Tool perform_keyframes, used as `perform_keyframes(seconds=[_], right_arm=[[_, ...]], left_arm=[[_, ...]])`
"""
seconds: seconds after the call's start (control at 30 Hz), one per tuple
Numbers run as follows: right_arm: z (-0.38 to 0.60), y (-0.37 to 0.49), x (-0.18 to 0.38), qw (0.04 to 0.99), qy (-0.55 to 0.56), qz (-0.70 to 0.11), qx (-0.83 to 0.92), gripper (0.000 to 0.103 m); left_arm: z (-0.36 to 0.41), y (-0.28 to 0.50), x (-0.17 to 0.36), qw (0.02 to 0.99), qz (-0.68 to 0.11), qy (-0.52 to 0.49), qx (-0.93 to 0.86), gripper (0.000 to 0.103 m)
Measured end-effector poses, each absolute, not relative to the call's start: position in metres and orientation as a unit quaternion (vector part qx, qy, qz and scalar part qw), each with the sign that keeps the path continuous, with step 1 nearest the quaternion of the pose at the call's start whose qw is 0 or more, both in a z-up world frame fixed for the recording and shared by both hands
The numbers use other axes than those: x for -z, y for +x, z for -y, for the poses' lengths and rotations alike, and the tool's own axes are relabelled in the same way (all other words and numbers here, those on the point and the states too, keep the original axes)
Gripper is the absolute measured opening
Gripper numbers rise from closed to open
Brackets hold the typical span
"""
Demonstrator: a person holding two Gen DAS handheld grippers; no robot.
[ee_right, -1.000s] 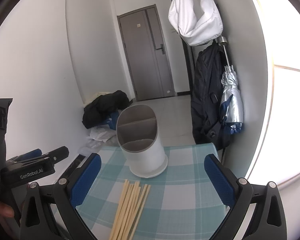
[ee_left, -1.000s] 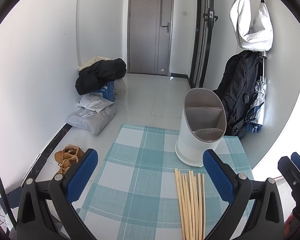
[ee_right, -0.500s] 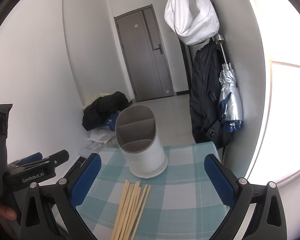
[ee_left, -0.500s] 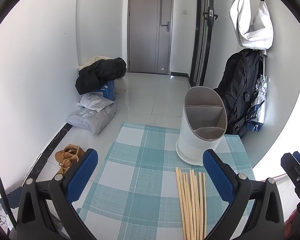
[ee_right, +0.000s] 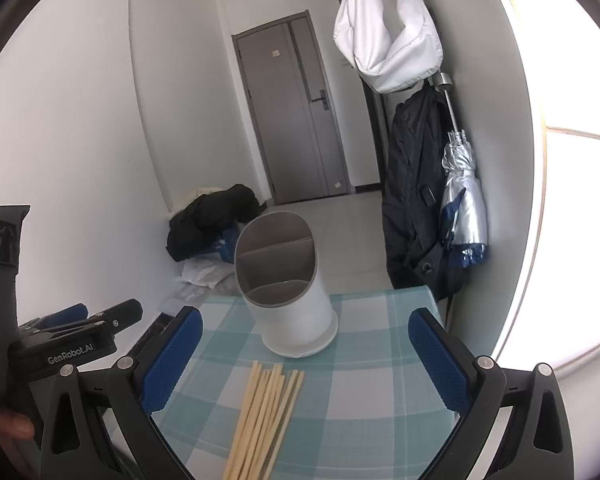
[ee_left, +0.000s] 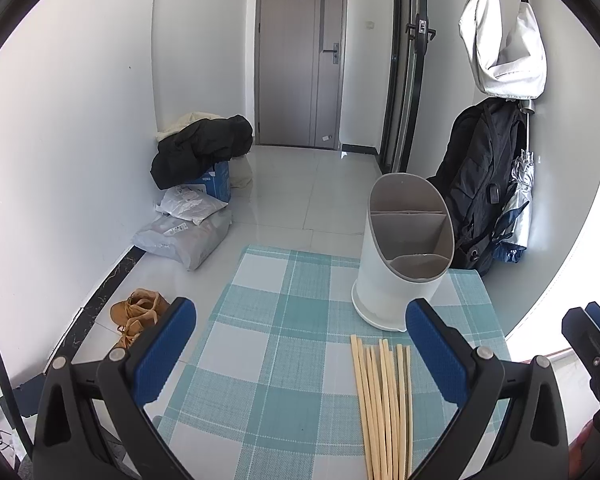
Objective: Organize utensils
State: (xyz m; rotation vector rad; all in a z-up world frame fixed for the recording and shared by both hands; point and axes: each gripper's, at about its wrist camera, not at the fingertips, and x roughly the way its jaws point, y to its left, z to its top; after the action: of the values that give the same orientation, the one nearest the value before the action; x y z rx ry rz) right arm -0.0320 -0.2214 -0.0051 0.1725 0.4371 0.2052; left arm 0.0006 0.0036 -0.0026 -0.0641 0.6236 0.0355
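Several wooden chopsticks (ee_left: 382, 408) (ee_right: 264, 416) lie side by side on a teal checked tablecloth (ee_left: 284, 344) (ee_right: 360, 392). Just beyond their tips stands a white utensil holder (ee_left: 402, 252) (ee_right: 286, 292) with grey divided compartments, all empty. My left gripper (ee_left: 300, 352) is open above the near part of the cloth, the chopsticks lying close to its right finger. My right gripper (ee_right: 306, 354) is open too, with the chopstick tips between its fingers and below them. The left gripper's body (ee_right: 72, 348) shows at the left of the right wrist view.
The table ends just past the holder; tiled floor lies beyond. A black backpack (ee_left: 484, 184) and a folded umbrella (ee_right: 462, 200) hang at the right wall. Bags and a dark jacket (ee_left: 202, 148) are piled at the left wall, with brown shoes (ee_left: 138, 312) on the floor.
Both views have drifted slightly; the right gripper has tilted a little up and left. Both grippers stay open, and the chopsticks and holder have not moved.
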Motion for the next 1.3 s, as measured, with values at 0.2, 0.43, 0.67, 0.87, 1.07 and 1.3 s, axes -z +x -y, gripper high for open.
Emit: perform_keyframes(seconds=[0.2,0.43,0.67,0.87,1.07,1.3], right_arm=[[0.221,-0.033,0.006,0.968,0.084,-0.215,-0.1,0.103],[0.222,-0.033,0.006,0.967,0.089,-0.214,-0.104,0.103],[0.22,-0.033,0.007,0.966,0.087,-0.221,-0.107,0.103],[0.213,-0.026,0.016,0.959,0.068,-0.259,-0.095,0.103],[0.198,0.002,0.045,0.931,0.028,-0.35,-0.097,0.09],[0.175,0.051,0.103,0.874,-0.021,-0.475,-0.101,0.058]], left_arm=[[-0.003,0.002,0.003,0.951,-0.307,-0.033,-0.019,0.102],[-0.003,0.002,0.004,0.951,-0.307,-0.031,-0.018,0.102],[-0.001,0.002,0.006,0.95,-0.311,-0.031,-0.016,0.102],[-0.004,0.009,0.012,0.942,-0.335,-0.029,-0.021,0.102],[-0.028,0.027,0.034,0.92,-0.387,-0.038,-0.045,0.102],[-0.056,0.049,0.051,0.9,-0.424,-0.072,-0.067,0.102]])
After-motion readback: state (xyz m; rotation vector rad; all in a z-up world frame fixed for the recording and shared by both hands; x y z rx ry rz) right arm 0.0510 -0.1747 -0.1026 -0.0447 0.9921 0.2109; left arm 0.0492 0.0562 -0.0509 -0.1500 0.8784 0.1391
